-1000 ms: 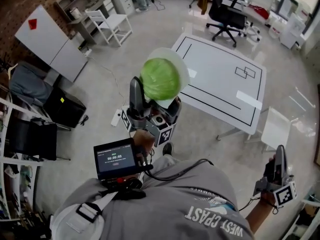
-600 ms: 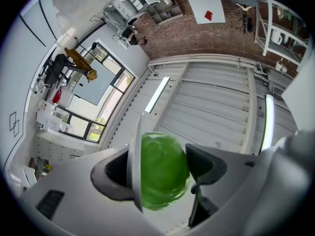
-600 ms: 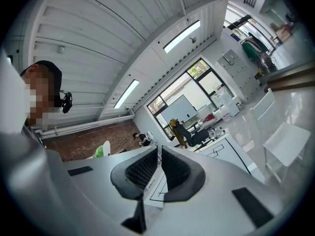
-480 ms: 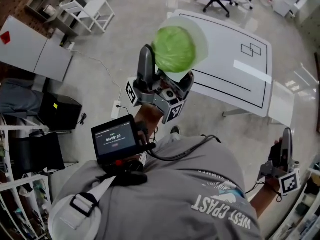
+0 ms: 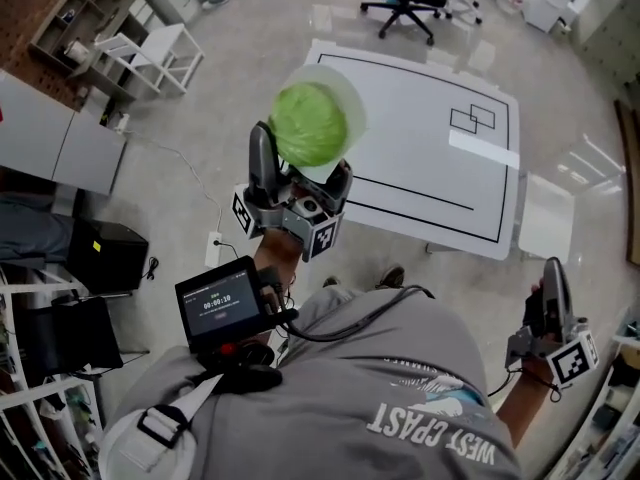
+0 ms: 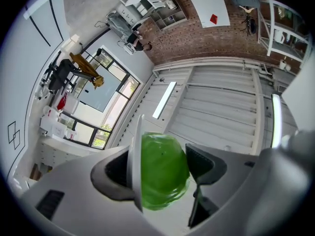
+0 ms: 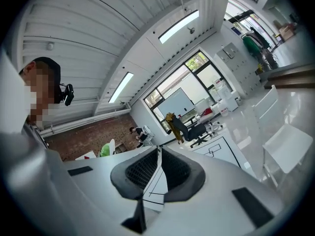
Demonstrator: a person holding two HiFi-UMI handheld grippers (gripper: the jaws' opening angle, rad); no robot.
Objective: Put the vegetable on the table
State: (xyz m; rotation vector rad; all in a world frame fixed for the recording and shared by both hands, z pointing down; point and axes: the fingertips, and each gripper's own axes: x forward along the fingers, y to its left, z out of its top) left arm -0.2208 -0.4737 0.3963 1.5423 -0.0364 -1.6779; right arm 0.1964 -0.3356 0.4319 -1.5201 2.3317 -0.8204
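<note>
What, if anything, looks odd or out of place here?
The green vegetable looks odd: the left gripper clamps it in mid-air together with a white plate, which stands on edge against it instead of lying under it. Nothing looks spilled or damaged.

The head camera looks steeply down from above the person's shoulders, taking in the floor and the white worktop (image 5: 425, 138) ahead. The camera on the left claw (image 6: 165, 156) tilts up towards the ceiling and sits very close to the vegetable (image 6: 162, 173) between its jaws. The camera on the right claw (image 7: 158, 156) faces roughly level across the room. It shares the worktop and the office chair (image 7: 189, 129) with the head view.
</note>
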